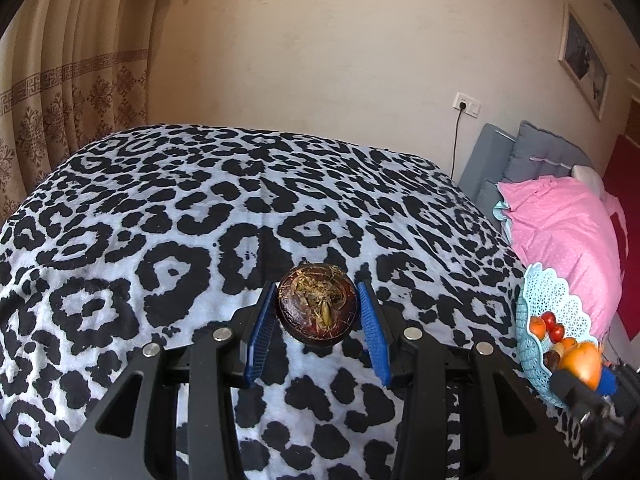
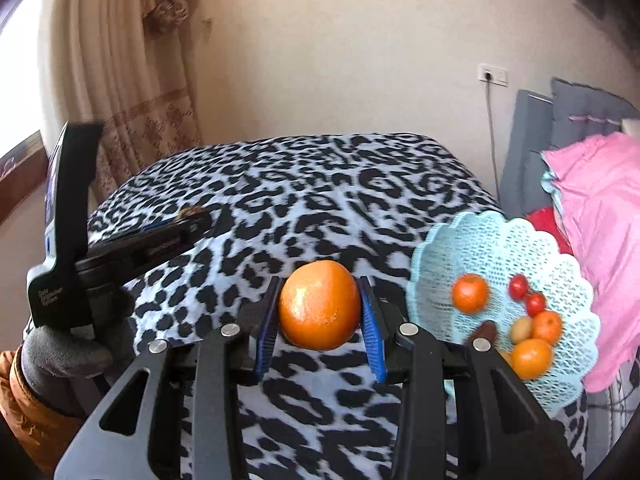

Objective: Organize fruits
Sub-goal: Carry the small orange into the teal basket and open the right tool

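Our left gripper clamps a dark brown round fruit between its blue pads above the leopard-print cloth. Our right gripper is closed on an orange, just left of the pale blue basket holding small fruits.

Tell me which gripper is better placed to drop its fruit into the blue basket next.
Right. The right gripper holds the orange right beside the blue basket. The left gripper, around the dark brown fruit, sits farther off across the table.
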Motion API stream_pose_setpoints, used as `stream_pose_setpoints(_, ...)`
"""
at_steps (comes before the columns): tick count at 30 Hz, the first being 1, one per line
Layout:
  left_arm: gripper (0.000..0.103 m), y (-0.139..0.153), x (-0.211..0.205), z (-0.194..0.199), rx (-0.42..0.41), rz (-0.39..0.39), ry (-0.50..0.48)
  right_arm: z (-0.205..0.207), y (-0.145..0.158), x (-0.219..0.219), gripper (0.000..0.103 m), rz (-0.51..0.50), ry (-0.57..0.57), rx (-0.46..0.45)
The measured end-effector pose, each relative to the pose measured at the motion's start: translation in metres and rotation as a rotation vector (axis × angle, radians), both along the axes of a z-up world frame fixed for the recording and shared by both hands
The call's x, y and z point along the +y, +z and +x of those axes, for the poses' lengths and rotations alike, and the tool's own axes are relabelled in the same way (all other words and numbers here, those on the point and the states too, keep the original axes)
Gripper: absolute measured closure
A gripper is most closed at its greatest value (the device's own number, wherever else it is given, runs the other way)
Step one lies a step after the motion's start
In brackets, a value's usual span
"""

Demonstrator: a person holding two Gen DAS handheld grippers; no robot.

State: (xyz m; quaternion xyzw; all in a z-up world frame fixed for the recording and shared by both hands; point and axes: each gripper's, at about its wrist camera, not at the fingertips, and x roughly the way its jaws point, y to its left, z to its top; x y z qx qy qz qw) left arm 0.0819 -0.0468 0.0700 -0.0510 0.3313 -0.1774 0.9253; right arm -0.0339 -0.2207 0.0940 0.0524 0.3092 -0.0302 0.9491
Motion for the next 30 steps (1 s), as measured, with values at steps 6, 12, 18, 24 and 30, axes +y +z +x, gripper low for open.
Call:
stream_pose_setpoints(6, 0.061, 0.002, -0.007, -0.006, -0.01, 0.007, -0.023, -0.007, 0.008, -0.043, 0.065, 0.041, -0.101, -0.011)
stream_pose_setpoints(12, 0.061, 0.002, -0.008, -0.006, -0.01, 0.009, -0.027, -0.003, 0.008, -0.085, 0.065, 0.113, -0.176, 0.01)
stream_pose_setpoints(18, 0.061, 0.001, -0.008, -0.006, -0.009, 0.011, -0.028, 0.006, -0.009, -0.107, 0.065, 0.188, -0.198, 0.063)
stream_pose_setpoints(24, 0.061, -0.001, -0.008, -0.006, -0.006, 0.013, -0.027, 0.019, -0.028, -0.107, 0.065, 0.226, -0.188, 0.122)
stream_pose_setpoints(30, 0.061, -0.001, -0.008, -0.005, -0.006, 0.013, -0.029, 0.025, -0.037, -0.111, 0.064, 0.243, -0.214, 0.148)
